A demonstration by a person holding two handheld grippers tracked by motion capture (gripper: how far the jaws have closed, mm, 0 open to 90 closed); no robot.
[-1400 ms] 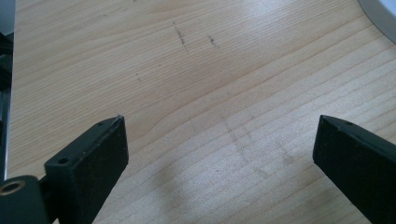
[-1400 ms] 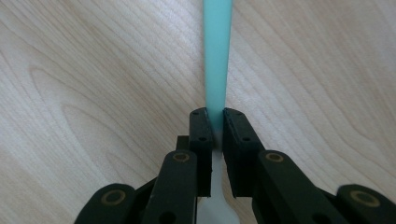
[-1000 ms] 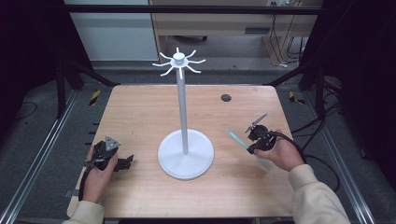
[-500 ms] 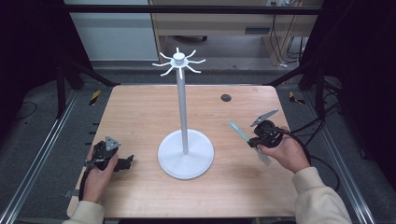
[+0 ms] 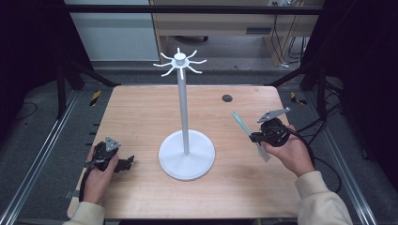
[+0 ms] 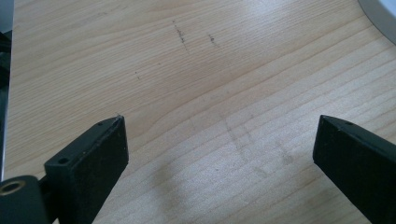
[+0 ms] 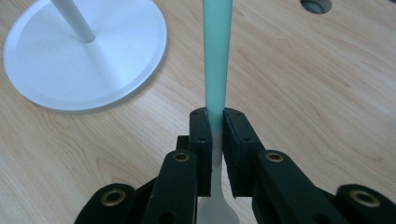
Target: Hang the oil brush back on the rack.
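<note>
A white stand point(image 5: 186, 154) is standing mid-bench point(image 5: 141, 112), its pole rising to a ring of pegs point(image 5: 179, 62). To the right of the stand's base, the right gripper point(image 5: 256, 137) is clamping a spatula point(image 5: 240, 123), its jaws closed on the shaft where teal handle meets pale blade. In the right gripper view the spatula point(image 7: 217, 56) is running straight up from the gripper point(image 7: 215, 122), with the stand's base point(image 7: 70, 65) off to one side. To the left of the base, the left gripper point(image 5: 126, 163) is lying low at the bench; in the left gripper view its jaws are standing wide apart over bare wood point(image 6: 201, 93), holding nothing. A small dark hole point(image 5: 227, 98) is sitting behind and right of the stand.
</note>
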